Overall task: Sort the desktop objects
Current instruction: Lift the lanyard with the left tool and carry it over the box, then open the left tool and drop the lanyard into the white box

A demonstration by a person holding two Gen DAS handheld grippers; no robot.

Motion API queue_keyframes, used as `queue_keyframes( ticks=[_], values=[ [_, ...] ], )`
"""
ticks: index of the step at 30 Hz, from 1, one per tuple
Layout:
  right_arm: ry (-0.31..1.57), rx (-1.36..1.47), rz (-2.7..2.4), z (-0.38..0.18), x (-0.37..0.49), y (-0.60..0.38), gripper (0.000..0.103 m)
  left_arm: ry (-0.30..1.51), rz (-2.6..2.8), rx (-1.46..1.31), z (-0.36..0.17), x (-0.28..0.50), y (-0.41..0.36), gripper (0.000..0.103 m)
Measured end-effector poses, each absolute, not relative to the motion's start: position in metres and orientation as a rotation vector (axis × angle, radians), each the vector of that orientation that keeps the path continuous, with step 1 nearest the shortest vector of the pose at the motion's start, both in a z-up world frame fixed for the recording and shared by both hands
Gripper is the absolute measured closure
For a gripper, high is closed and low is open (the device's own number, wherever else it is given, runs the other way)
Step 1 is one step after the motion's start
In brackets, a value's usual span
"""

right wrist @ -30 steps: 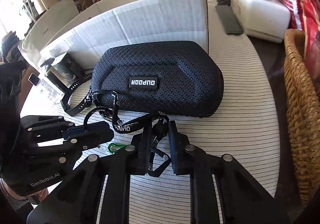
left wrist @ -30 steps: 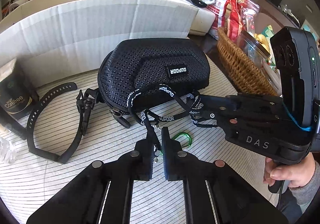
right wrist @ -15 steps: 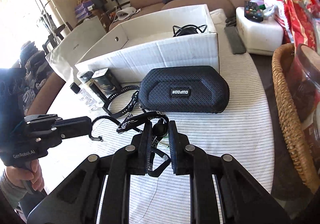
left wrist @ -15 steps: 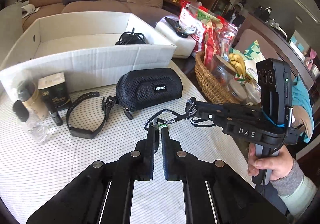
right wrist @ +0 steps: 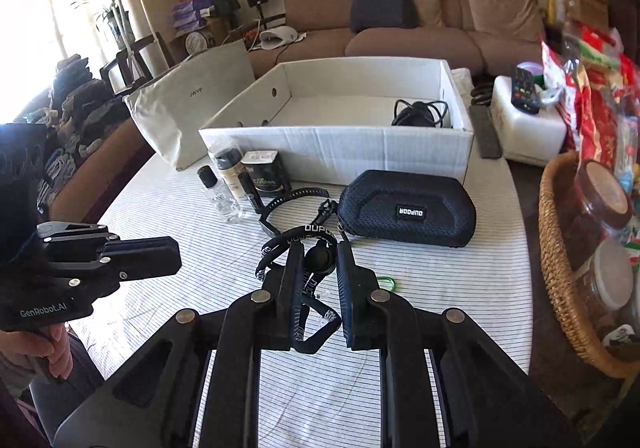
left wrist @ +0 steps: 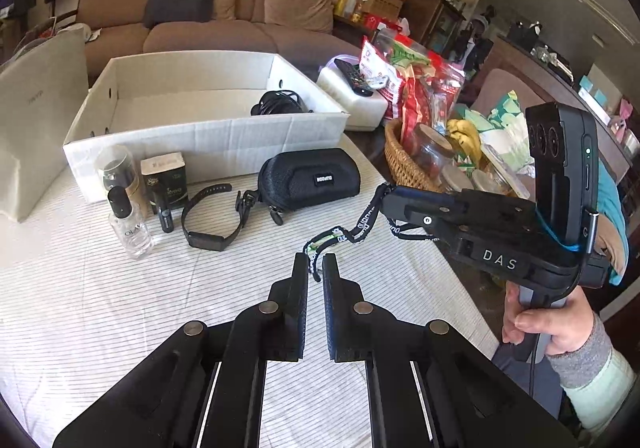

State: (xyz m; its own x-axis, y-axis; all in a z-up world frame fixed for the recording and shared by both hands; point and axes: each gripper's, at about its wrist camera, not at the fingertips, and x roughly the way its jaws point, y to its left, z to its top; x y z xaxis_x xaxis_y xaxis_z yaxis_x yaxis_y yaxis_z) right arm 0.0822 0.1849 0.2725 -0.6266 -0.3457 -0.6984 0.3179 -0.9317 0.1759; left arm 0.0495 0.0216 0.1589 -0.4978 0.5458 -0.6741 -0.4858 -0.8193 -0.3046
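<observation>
Right wrist view: striped tablecloth (right wrist: 420, 280), brown sofa (right wrist: 420, 20) behind white box (right wrist: 340, 152).

Before you, the case (right wrist: 406, 208) sits in front of the cardboard box (right wrist: 340, 152), with the watch strap (left wrist: 208, 216) and bottles (left wrist: 130, 224) to its left (a cable coil (right wrist: 420, 113) lies inside the box). The wicker basket (right wrist: 560, 268) stands at the table's right edge.

Brown sofa (right wrist: 420, 20) behind table, bright window (right wrist: 36, 8) at left
</observation>
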Motion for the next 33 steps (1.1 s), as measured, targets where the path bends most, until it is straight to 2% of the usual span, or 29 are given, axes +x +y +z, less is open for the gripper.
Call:
queue_keyframes(
  ticks=[1, 2, 4, 9, 15, 18, 19, 20, 21, 23, 29, 33],
  values=[
    [-0.042, 1.091, -2.544, 0.278, 0.085, 0.182, 0.087, -0.101, 2.299, -1.061, 0.161, 0.052, 0.021, 0.083],
    [-0.032, 1.079, -2.543, 0.284, 0.088, 0.179, 0.087, -0.108, 2.302, -1.054, 0.163, 0.053, 0.020, 0.059],
    [-0.013, 1.058, -2.544, 0.295, 0.092, 0.174, 0.087, -0.123, 2.308, -1.035, 0.166, 0.056, 0.018, 0.031],
    [0.001, 1.003, -2.527, 0.326, 0.101, 0.163, 0.087, -0.048, 2.324, -0.988, 0.177, 0.062, 0.026, 0.021],
    [0.019, 0.962, -2.485, 0.354, 0.109, 0.150, 0.087, 0.136, 2.337, -0.870, 0.204, 0.071, 0.046, 0.021],
    [0.027, 0.936, -2.477, 0.369, 0.109, 0.144, 0.087, 0.144, 2.331, -0.840, 0.217, 0.067, 0.049, 0.022],
    [0.027, 0.930, -2.476, 0.373, 0.108, 0.143, 0.087, 0.129, 2.327, -0.836, 0.222, 0.064, 0.048, 0.032],
    [0.024, 0.922, -2.474, 0.378, 0.106, 0.142, 0.087, 0.118, 2.323, -0.842, 0.226, 0.060, 0.047, 0.067],
    [0.018, 0.915, -2.472, 0.383, 0.103, 0.141, 0.088, 0.112, 2.320, -0.859, 0.229, 0.054, 0.047, 0.090],
    [0.012, 0.905, -2.469, 0.392, 0.095, 0.140, 0.088, 0.097, 2.330, -0.881, 0.235, 0.041, 0.044, 0.094],
    [0.063, 0.899, -2.497, 0.418, 0.051, 0.136, 0.088, 0.029, 2.370, -0.878, 0.268, -0.011, 0.037, 0.094],
    [0.028, 0.909, -2.510, 0.428, 0.015, 0.146, 0.088, -0.007, 2.383, -0.869, 0.289, -0.047, 0.037, 0.094]
  ],
)
